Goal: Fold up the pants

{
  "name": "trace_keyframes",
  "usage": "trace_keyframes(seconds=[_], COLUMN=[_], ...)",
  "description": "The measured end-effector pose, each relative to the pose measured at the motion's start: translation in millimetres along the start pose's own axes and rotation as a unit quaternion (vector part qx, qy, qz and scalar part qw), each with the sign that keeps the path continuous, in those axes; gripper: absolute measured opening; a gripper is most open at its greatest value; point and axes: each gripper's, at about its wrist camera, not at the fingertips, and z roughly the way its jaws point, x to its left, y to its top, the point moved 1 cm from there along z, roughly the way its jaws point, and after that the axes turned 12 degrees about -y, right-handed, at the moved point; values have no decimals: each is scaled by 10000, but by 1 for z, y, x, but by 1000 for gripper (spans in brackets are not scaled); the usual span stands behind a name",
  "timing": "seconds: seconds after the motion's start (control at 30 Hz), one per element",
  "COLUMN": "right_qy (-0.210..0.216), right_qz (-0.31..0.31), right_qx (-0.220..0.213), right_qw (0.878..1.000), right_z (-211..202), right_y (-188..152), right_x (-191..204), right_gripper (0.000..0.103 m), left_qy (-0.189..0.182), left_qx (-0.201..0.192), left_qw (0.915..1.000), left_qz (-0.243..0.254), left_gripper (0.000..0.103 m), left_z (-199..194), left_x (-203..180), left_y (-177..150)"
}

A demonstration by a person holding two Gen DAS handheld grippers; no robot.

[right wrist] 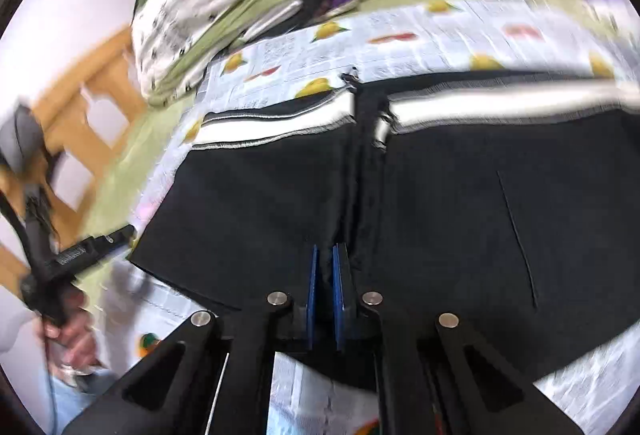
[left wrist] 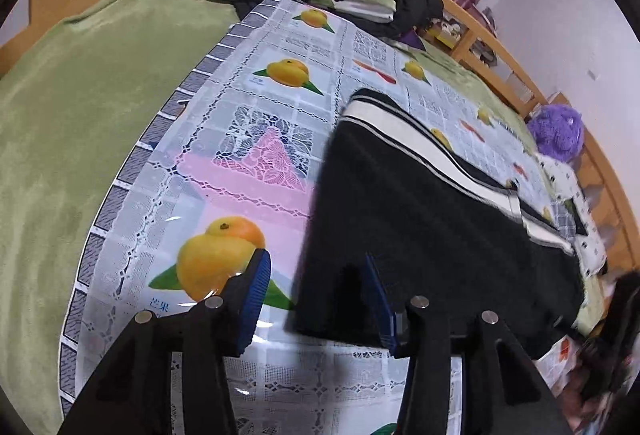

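The right gripper (right wrist: 325, 267) was pinched shut on the near edge of the black pants (right wrist: 440, 215); the left gripper (left wrist: 316, 291) had its jaws open over the pants' near corner, holding nothing. The pants lay flat on the fruit-print tablecloth (left wrist: 256, 107) on the bed, white striped waistband (right wrist: 288, 119) far away; they looked soft, light and floppy, so the edges and corners seemed best to grab.

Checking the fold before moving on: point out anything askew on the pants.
The pants lie mostly flat, but a ridge of black fabric bunches up at the centre, pinched in the right gripper. Nothing else stands out.
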Motion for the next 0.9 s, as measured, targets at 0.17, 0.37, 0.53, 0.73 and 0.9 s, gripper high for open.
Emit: trace_keyframes(seconds=[0.17, 0.37, 0.53, 0.73, 0.9], right_qy=[-632, -537, -852, -414, -282], right_qz=[-1176, -1178, -695, -243, 128], right_qx=[65, -317, 300, 321, 297], right_qw=[9910, 9911, 9935, 9983, 9991], right_z=[6, 14, 77, 98, 96], right_y=[-25, 27, 81, 90, 80], right_x=[30, 38, 26, 4, -16], right_gripper=[12, 50, 49, 18, 17], left_qy=[-90, -87, 25, -47, -68], left_qx=[18, 47, 49, 128, 259], left_qw=[9999, 9999, 9999, 9999, 9996], left_qz=[-67, -130, -92, -32, 47], left_gripper=[46, 46, 46, 46, 46], left_z=[0, 1, 3, 8, 18], left_x=[5, 10, 12, 11, 6], left_y=[1, 3, 3, 4, 6])
